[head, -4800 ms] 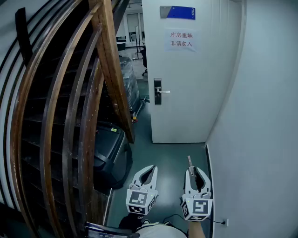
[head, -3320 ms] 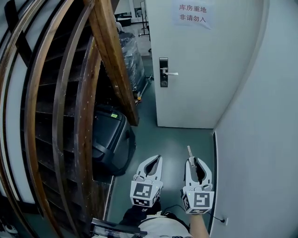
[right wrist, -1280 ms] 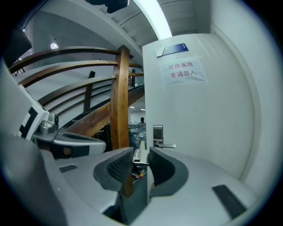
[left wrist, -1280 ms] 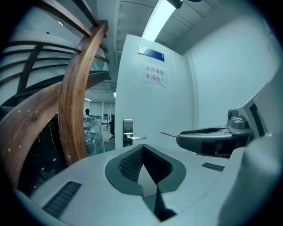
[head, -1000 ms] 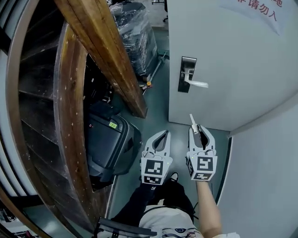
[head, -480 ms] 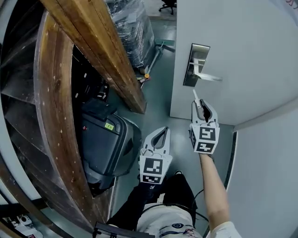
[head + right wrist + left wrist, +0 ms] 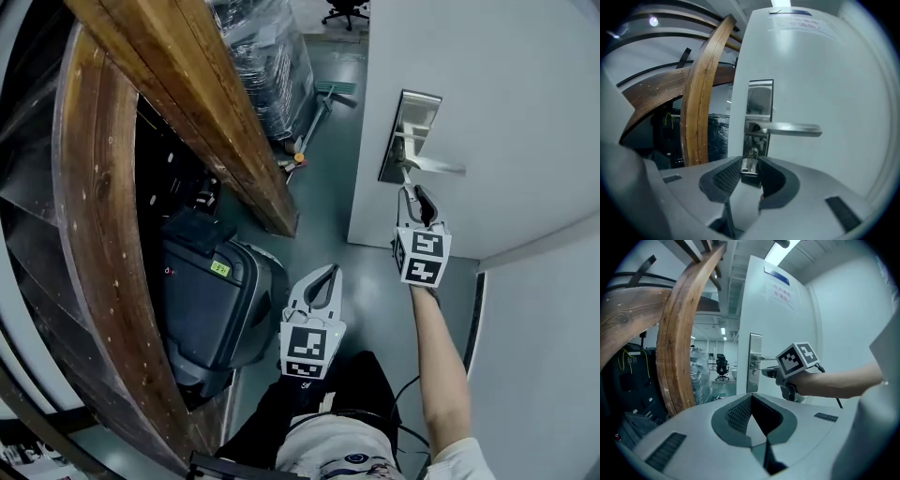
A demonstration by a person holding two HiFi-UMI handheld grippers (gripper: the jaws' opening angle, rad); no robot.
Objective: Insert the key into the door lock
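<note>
Between the wooden stair beam (image 7: 216, 103) and the white door (image 7: 487, 94), only a narrow strip of floor (image 7: 361, 272) is seen. The key (image 7: 750, 161) is gripped in the jaws of the right gripper (image 7: 412, 194), and its tip is held at the lock plate (image 7: 410, 131), just under the lever handle (image 7: 787, 128). The left gripper (image 7: 327, 270) is held low and well apart, with its jaws closed on nothing.

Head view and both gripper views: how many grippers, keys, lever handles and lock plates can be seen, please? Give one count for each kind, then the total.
grippers: 2 (left gripper, right gripper)
key: 1, held in the right gripper
lever handle: 1
lock plate: 1
total: 5
</note>
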